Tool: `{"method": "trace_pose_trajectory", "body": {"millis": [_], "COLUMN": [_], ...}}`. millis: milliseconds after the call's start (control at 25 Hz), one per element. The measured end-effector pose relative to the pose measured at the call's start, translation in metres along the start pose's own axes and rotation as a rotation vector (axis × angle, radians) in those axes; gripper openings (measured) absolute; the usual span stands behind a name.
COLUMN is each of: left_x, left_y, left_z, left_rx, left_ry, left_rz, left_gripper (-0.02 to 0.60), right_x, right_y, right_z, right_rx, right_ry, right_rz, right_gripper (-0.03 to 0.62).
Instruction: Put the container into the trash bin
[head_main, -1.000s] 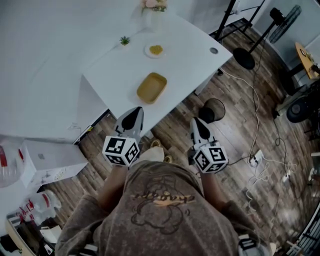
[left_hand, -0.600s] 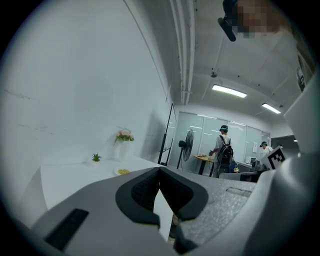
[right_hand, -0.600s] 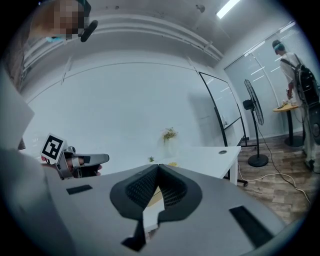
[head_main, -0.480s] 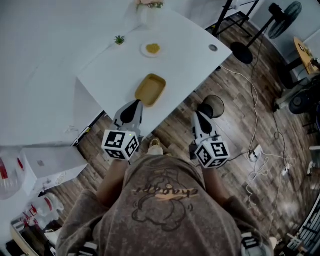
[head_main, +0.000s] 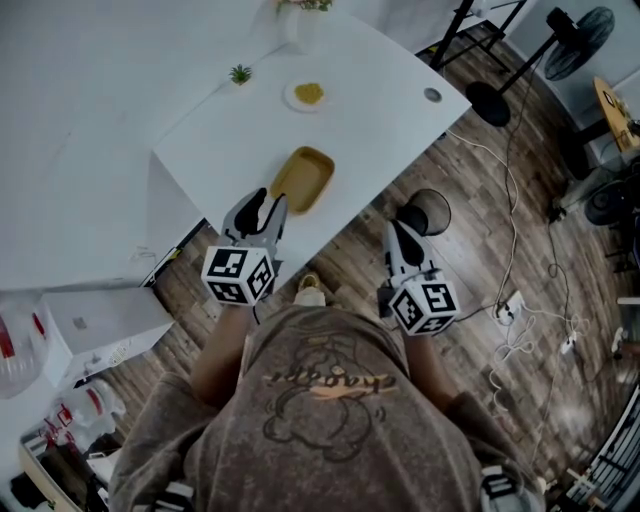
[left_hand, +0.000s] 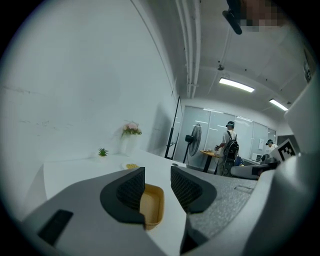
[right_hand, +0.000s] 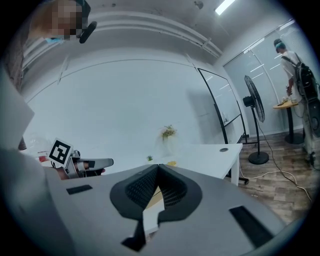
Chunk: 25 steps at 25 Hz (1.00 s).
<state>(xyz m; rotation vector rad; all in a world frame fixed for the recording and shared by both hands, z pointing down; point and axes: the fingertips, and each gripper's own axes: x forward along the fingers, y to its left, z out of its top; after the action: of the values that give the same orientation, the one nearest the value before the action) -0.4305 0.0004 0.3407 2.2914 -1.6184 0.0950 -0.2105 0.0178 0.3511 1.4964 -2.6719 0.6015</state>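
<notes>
1. There are two tongs. The left tongs (head_main: 264, 204) (left_hand: 157, 175) are spread and opening, their pads pressing on nothing. The right tongs (head_main: 396, 229) (right_hand: 159, 173) are pressed together and empty.
2. There is one container (head_main: 303, 180) (left_hand: 153, 205), a shallow yellow tray. It lies on the white tabletop (head_main: 370, 110) just ahead of the left tongs, and in the left gripper view it shows through the gap between the jaws.
3. There is one trash bin (head_main: 430, 214), dark and round, standing on the wooden floor (head_main: 470, 250) just ahead of the right tongs' tips.
4. Beyond the container stand one saucer (head_main: 308, 95) with yellow food, one small green plant (head_main: 240, 74) and one vase (head_main: 298, 22).
5. The container sits near the tabletop's near edge, with the left tongs reaching over that edge.
6. Bare tabletop lies between container and saucer, and to the container's right.
7. Cables (head_main: 515, 300) trail over the floor to the right of the right tongs.
</notes>
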Motion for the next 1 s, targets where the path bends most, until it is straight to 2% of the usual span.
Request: {"method": "trace_pose_trajectory", "body": {"millis": [240,520,1000], "left_x": [0.024,0.059,0.105], "left_y": [0.026,0.05,0.09], "left_z": [-0.03,-0.064,-0.12], "left_rx": [-0.015,-0.021,-0.044], "left_ry": [0.086,0.178,0.302], "left_rz": [0.021,0.036,0.108], "left_gripper": [0.197,0.198,0.195], "right_x": [0.007,0.009,0.007], "right_y": [-0.009,-0.02,-0.048], "right_z": [0.0,-0.004,-0.014], "right_rx": [0.005,0.011,0.026], "right_ry": [0.005,0.025,0.051], "right_rz": [-0.019,-0.047,-0.121], "right_gripper": [0.002,0.002,0.002]}}
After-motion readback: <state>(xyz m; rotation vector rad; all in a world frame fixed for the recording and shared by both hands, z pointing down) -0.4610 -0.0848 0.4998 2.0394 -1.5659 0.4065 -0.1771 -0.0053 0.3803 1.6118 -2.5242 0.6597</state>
